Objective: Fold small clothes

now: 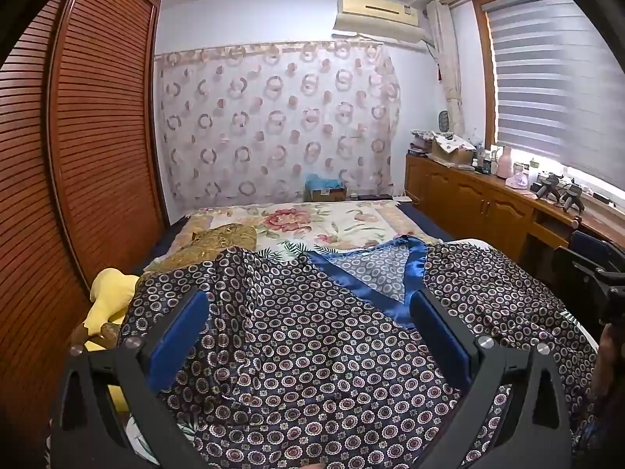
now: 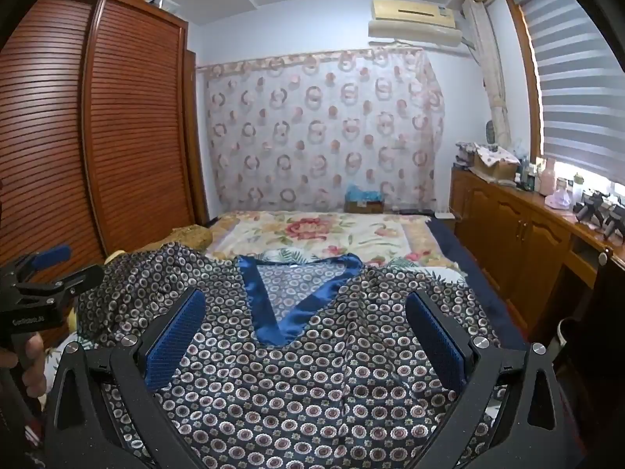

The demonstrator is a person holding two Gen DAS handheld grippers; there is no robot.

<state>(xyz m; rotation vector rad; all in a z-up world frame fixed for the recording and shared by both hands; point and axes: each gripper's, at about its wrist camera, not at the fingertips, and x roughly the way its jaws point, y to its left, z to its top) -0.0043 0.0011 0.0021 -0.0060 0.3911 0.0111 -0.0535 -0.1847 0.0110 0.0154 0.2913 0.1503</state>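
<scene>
**Slippery top, nothing gripped yet**

The left gripper (image 1: pixel 308 312) and right gripper (image 2: pixel 304 312) both gape wide and empty over the patterned top (image 1: pixel 312 371), spread on the bed (image 1: pixel 332 226) just below them. Its rumpled sleeve (image 1: pixel 187 277), left of the left gripper, could bunch; the satin V-neck trim (image 2: pixel 265 305) ahead may slip.

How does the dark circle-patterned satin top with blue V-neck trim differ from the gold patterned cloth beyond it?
The dark circle-patterned satin top lies spread wide, nearest the grippers; the gold patterned cloth sits bunched, farther back at the left. The top has blue trim; the gold cloth shows none. Both rest on the floral bedspread.
</scene>
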